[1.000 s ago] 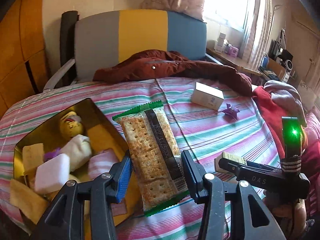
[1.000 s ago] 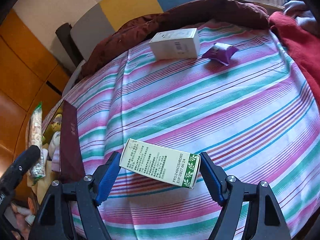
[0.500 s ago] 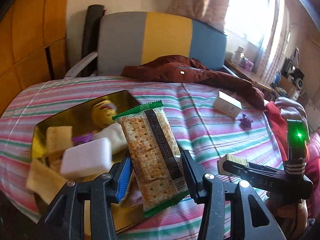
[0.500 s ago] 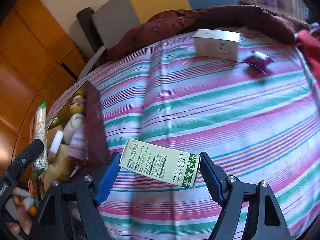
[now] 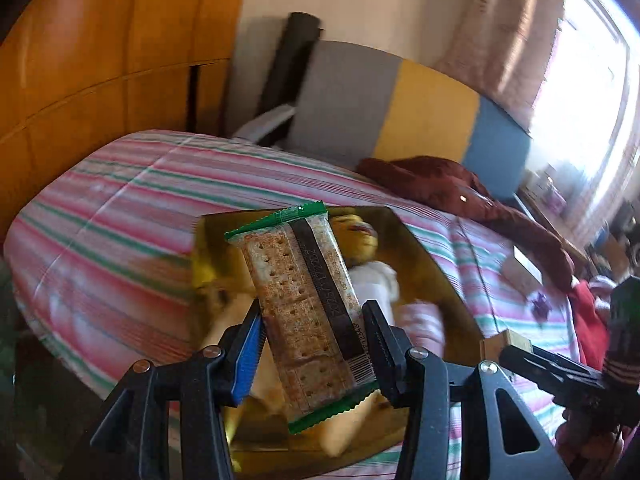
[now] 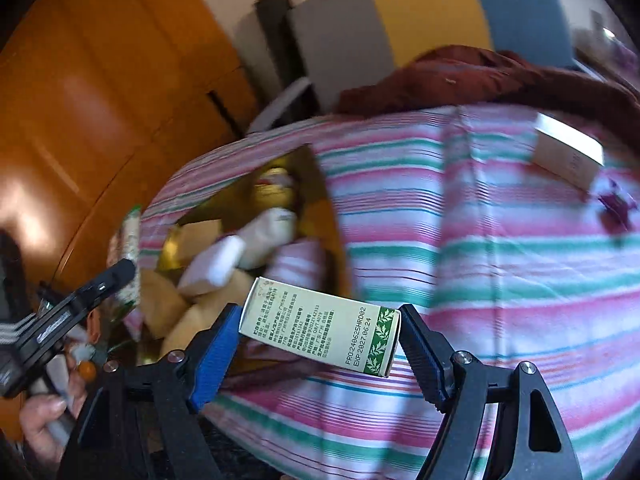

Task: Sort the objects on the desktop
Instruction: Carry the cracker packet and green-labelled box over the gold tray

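Observation:
A cracker packet (image 5: 304,312) with green ends stands upright between the jaws of my left gripper (image 5: 314,340), which is shut on it above the gold tin (image 5: 424,256). The tin (image 6: 316,216) lies on the striped bed and holds a yellow doll, white pouches and beige packets. My right gripper (image 6: 320,344) is shut on a white and green carton (image 6: 324,332), held lengthwise just right of the tin's near corner. The carton's end (image 5: 506,340) shows at the lower right of the left wrist view.
A white box (image 6: 568,156) and a small purple packet (image 6: 616,204) lie on the striped bedspread (image 6: 480,240) to the right. A dark red jacket (image 5: 452,188) lies by the grey, yellow and blue headboard. An orange wooden wall stands left. A hand (image 6: 44,420) holds the left gripper.
Both grippers have swung left and rolled, each keeping its hold. The tin has come under the cracker packet, and the carton now hangs beside the tin's near corner.

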A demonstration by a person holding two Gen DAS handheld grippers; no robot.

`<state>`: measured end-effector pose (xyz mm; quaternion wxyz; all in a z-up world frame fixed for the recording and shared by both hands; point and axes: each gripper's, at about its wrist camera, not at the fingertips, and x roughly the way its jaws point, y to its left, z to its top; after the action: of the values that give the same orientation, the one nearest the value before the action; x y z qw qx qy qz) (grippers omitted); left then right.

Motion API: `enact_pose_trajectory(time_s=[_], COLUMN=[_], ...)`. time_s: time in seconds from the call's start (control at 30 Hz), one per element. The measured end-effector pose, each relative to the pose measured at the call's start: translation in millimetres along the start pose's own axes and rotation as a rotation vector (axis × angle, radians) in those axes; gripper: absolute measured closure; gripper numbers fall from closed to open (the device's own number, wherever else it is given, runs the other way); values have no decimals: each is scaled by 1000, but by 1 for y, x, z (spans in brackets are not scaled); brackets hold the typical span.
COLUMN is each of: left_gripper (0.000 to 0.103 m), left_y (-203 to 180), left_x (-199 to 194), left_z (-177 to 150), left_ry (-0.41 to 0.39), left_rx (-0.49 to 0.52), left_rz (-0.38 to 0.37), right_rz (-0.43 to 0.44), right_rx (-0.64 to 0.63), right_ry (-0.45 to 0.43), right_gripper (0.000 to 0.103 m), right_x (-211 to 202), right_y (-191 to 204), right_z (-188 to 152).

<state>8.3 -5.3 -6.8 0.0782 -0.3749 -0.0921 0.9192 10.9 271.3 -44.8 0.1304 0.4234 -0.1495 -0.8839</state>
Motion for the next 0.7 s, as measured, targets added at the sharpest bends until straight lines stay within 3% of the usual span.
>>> enact_pose_trajectory(time_s=[0.2,0.37,0.5,0.7], left_gripper=[55,55,55,55], left_y=[26,25,21,15], left_x=[-2,10,29,64], left_z=[3,10,20,40], left_ry=[-11,4,49,97], left_rx=[-52,-51,-87,-111], left_rz=[24,6,-62,-101], right_rz=[44,41,30,24], right_rx=[-77,-93,-118,-135], right_ry=[39,49,55,57], right_gripper=[25,25,25,24], right_x=[21,40,50,60], right_y=[29,39,44,48], right_z=[7,20,33,47])
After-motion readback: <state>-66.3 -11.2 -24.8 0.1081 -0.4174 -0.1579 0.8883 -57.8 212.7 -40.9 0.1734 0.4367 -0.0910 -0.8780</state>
